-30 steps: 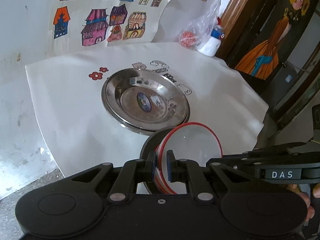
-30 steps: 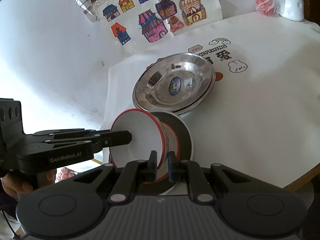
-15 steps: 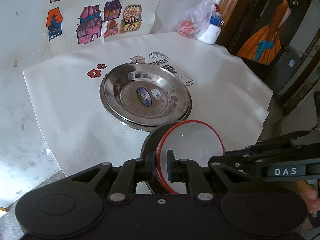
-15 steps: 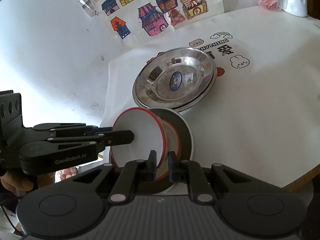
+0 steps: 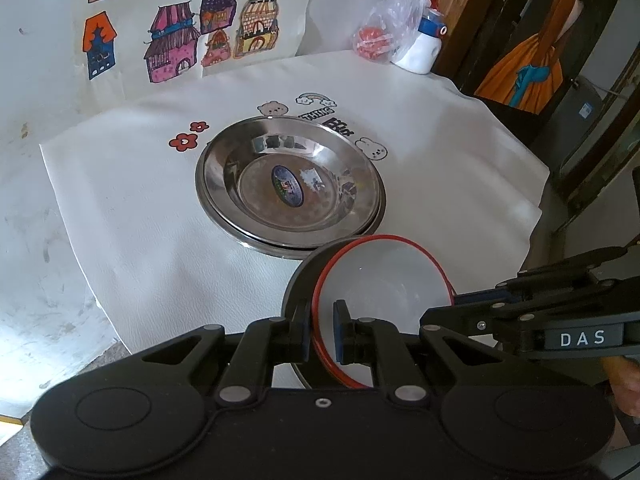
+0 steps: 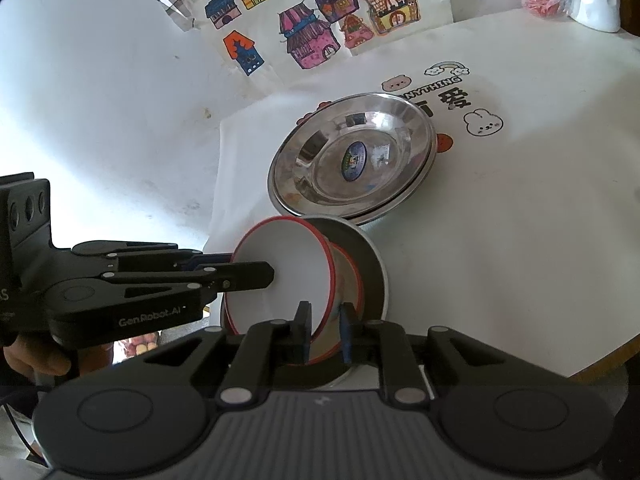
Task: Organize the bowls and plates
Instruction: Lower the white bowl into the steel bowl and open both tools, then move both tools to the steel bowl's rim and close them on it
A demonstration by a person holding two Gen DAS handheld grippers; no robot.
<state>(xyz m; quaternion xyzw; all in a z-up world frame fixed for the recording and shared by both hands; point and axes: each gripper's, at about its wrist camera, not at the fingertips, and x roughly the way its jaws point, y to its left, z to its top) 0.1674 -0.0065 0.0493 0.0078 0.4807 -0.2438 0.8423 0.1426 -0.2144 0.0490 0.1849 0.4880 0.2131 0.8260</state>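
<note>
the white red-rimmed bowl (image 6: 280, 276) is tilted over a small steel plate (image 6: 372, 272) at the near table edge, just beside the stacked steel plates (image 5: 292, 184). the left gripper (image 5: 322, 326) is clamped narrow on its rim. the right gripper (image 6: 325, 330) is opening, with the rim between its pads, apparently loose. best to let the right one clear fully, then level the bowl with the left and settle it centred on the plate.
</note>
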